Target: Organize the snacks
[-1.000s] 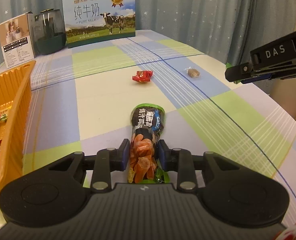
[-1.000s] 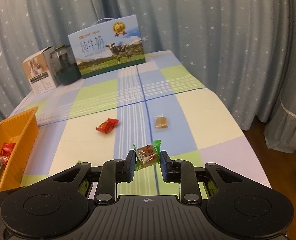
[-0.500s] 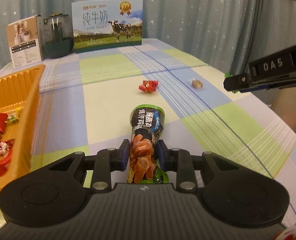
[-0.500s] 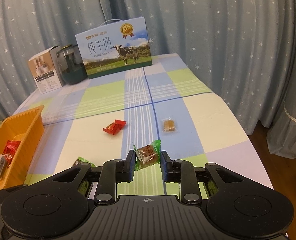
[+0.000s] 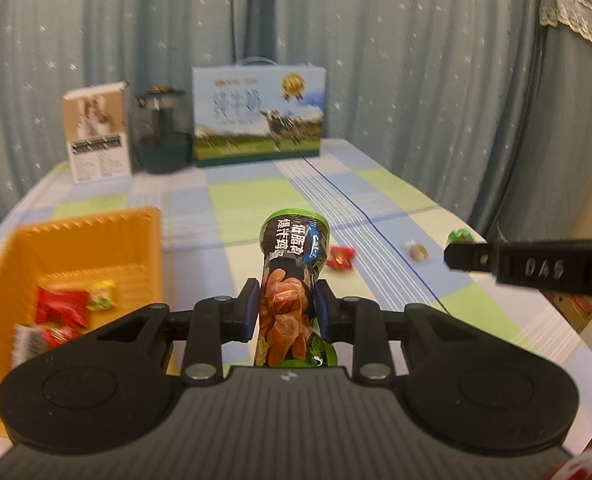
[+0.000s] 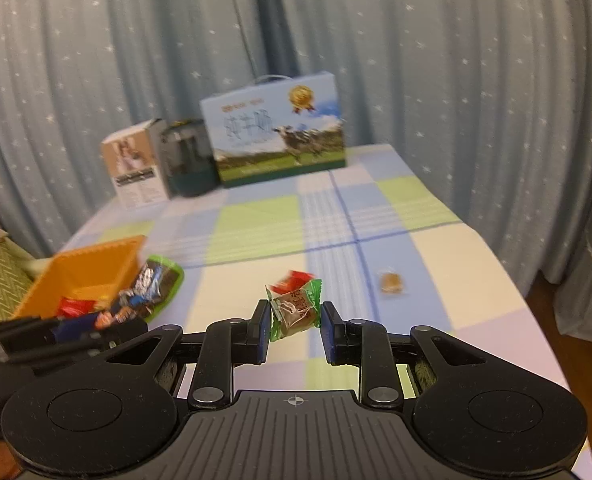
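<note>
My left gripper [image 5: 287, 311] is shut on a long black and green snack pack [image 5: 292, 264] and holds it in the air, just right of the orange basket [image 5: 80, 236]. The basket holds several wrapped snacks [image 5: 62, 308]. My right gripper [image 6: 294, 328] is shut on a small green-wrapped brown candy [image 6: 296, 310], raised above the table. A red candy [image 5: 341, 258] and a clear-wrapped brown candy [image 5: 417, 251] lie on the checked tablecloth. In the right wrist view the red candy [image 6: 294, 278] and brown candy [image 6: 392, 282] lie beyond my fingers, and the basket [image 6: 92, 272] is at left.
A milk carton box [image 5: 258, 114], a dark jar [image 5: 161, 136] and a small white box [image 5: 98, 132] stand along the table's far edge before blue curtains. The table's right edge [image 6: 508, 280] drops to the floor. The right gripper's body [image 5: 536, 268] reaches in from the right.
Both grippers have risen and swung left toward the orange basket, each still holding its snack. The basket's inside now shows more fully in the left wrist view.
</note>
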